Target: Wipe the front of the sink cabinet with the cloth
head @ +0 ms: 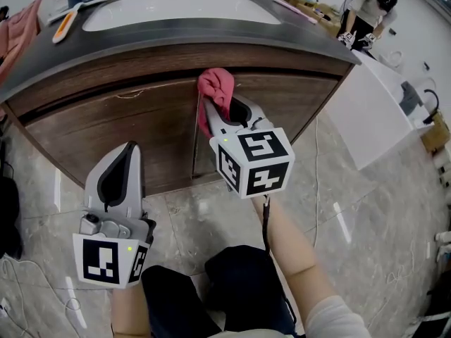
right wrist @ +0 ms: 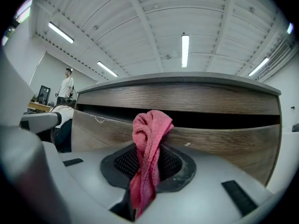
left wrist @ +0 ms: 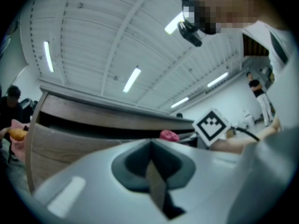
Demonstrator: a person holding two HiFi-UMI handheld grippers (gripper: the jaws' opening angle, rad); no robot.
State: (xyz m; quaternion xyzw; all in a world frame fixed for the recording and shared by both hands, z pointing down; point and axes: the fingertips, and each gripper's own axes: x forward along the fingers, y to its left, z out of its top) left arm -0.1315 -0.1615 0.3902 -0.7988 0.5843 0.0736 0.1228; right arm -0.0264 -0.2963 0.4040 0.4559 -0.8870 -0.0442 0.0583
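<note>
The sink cabinet (head: 141, 122) has a dark wood front under a grey countertop with a white basin (head: 180, 9). My right gripper (head: 224, 113) is shut on a red cloth (head: 217, 90), whose bunched end rests against the top edge of the cabinet door near the middle seam. In the right gripper view the red cloth (right wrist: 148, 148) hangs between the jaws just before the wood front (right wrist: 224, 139). My left gripper (head: 121, 171) is lower left, shut and holding nothing, a little off the cabinet front; its closed jaws show in the left gripper view (left wrist: 152, 171).
A white cabinet block (head: 370, 111) stands to the right of the sink cabinet. A person (head: 366, 13) bends over at the far right. An orange tool (head: 65, 25) lies on the countertop's left. My knees (head: 225, 287) are close below the grippers on the tiled floor.
</note>
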